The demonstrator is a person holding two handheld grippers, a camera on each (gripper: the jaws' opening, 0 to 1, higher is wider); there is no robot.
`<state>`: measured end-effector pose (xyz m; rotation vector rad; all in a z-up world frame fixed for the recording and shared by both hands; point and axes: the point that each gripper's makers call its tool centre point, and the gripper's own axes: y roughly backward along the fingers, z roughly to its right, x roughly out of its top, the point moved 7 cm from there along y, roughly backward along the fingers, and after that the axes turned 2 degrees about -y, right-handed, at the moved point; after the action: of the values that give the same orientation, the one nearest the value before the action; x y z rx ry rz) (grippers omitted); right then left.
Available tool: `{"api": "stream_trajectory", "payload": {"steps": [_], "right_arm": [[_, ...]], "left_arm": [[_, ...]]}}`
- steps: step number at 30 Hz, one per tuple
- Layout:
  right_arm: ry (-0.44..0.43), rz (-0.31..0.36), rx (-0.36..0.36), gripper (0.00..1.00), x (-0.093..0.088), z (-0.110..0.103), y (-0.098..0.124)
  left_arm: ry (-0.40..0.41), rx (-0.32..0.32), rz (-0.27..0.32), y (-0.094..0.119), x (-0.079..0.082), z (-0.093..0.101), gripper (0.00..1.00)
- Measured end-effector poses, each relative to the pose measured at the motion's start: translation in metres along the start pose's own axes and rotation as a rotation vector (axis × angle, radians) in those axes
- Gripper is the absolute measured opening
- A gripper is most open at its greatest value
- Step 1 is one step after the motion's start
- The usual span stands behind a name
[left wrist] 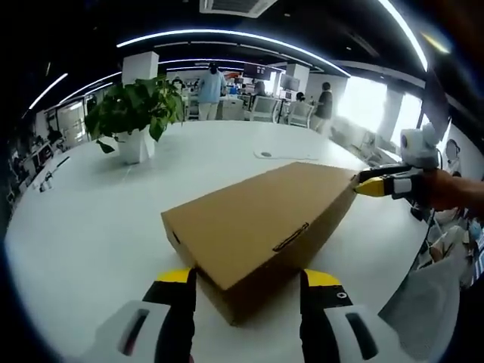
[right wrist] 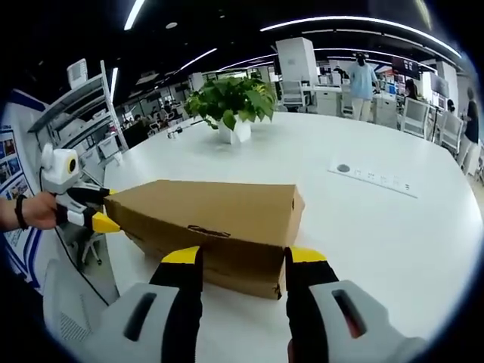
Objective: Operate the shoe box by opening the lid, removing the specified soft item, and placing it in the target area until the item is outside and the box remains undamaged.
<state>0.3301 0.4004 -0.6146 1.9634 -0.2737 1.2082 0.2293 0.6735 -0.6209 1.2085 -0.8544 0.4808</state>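
A closed brown cardboard shoe box (left wrist: 257,215) lies on the white table (left wrist: 91,219), its lid down and a small tab slot (left wrist: 291,236) on its long side. My left gripper (left wrist: 249,277) is open, its yellow-tipped jaws on either side of the box's near corner. The right gripper (left wrist: 370,184), held by a hand, reaches the box's far end. In the right gripper view the box (right wrist: 212,212) lies crosswise, and my right gripper (right wrist: 234,257) stands open just before its long side. The left gripper (right wrist: 98,210) sits at the box's left end.
A potted plant (left wrist: 136,113) in a white pot (right wrist: 234,130) stands farther back on the table. A flat socket panel (right wrist: 370,175) is set into the tabletop. Office chairs, desks and people stand beyond the far edge, and shelves (right wrist: 83,113) lie past the table's side.
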Motion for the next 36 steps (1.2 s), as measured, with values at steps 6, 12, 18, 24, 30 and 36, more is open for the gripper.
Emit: {"api": "stream_trajectory", "payload": {"steps": [6,12,18,24,30,36], "right_arm": [[0.003,0.021,0.002,0.39,0.011,0.0,0.001],[-0.006,0.035,0.002,0.39,0.021,0.002,0.0],[-0.017,0.044,-0.001,0.39,0.03,0.002,0.0],[-0.015,0.056,-0.001,0.39,0.04,0.003,-0.001],[-0.021,0.069,0.001,0.39,0.046,0.004,-0.002],[-0.026,0.079,0.002,0.39,0.052,0.004,-0.003]], "left_arm": [[-0.009,0.006,0.009,0.002,0.007,-0.002,0.54],[-0.007,0.015,0.018,0.003,0.013,-0.004,0.53],[-0.022,0.029,0.03,0.005,0.018,-0.007,0.51],[-0.031,0.046,0.048,0.007,0.024,-0.011,0.45],[-0.037,0.063,0.057,0.007,0.029,-0.014,0.43],[-0.042,0.083,0.068,0.007,0.032,-0.016,0.4]]}}
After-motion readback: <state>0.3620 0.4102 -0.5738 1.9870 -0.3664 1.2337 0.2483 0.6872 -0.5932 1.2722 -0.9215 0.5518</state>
